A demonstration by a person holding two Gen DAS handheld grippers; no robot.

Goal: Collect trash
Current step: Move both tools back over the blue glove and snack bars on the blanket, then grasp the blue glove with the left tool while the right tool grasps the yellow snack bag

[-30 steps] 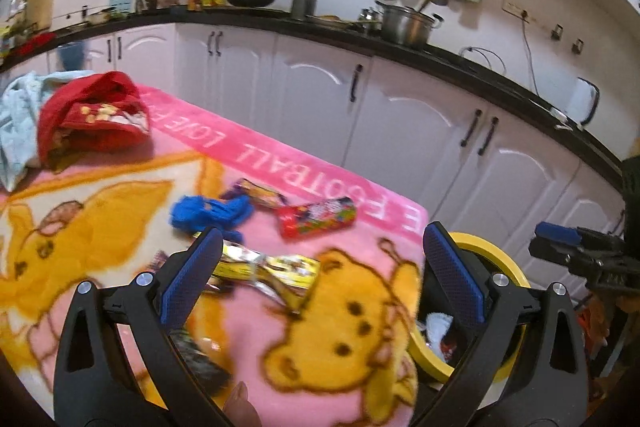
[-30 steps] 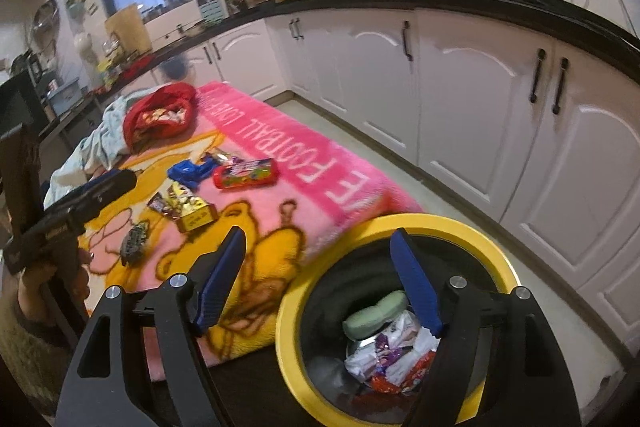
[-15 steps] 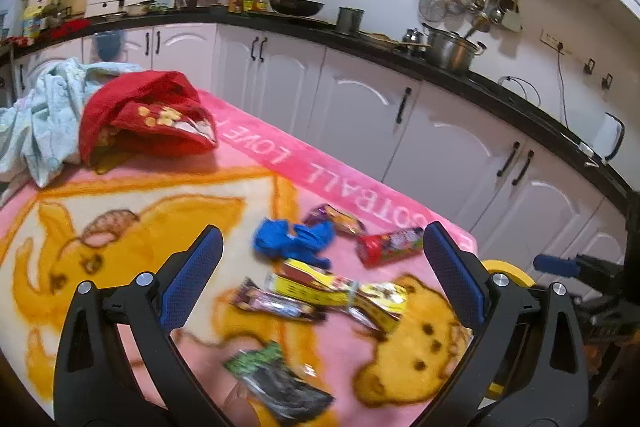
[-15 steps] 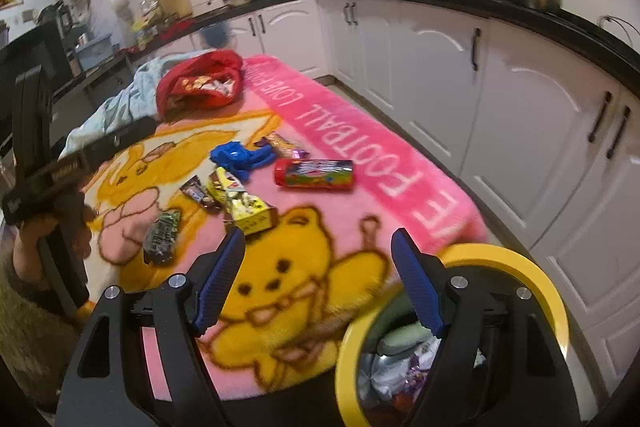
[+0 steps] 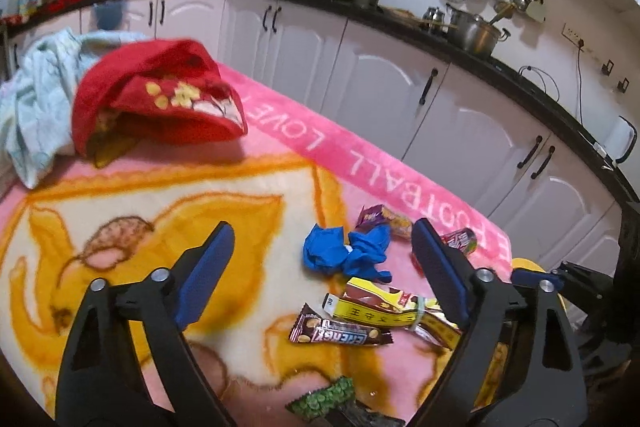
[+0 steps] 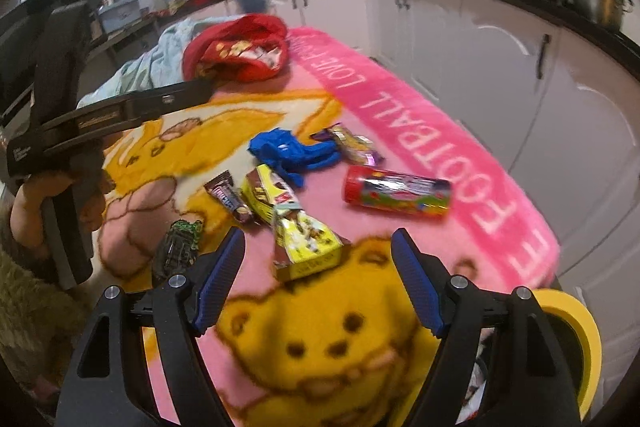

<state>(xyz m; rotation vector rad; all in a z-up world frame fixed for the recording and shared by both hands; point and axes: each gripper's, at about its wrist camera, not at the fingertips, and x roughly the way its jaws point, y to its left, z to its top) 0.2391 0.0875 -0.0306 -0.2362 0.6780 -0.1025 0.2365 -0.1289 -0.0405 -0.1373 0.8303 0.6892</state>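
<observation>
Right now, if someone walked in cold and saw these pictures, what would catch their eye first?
Probably the loud pink and yellow cartoon bear blanket covering the table. A scatter of litter lies on it: a crumpled blue glove, a red candy tube nearer the pink lettered border, and yellow wrappers just ahead of the right gripper. At the blanket's far end sits a heaped red cloth.

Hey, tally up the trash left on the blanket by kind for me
Snack wrappers and packs: 4 (purple wrapper, brown bar, yellow pack, green wrapper)
Candy tube: 1
Crumpled blue glove: 1
Total: 6
</observation>
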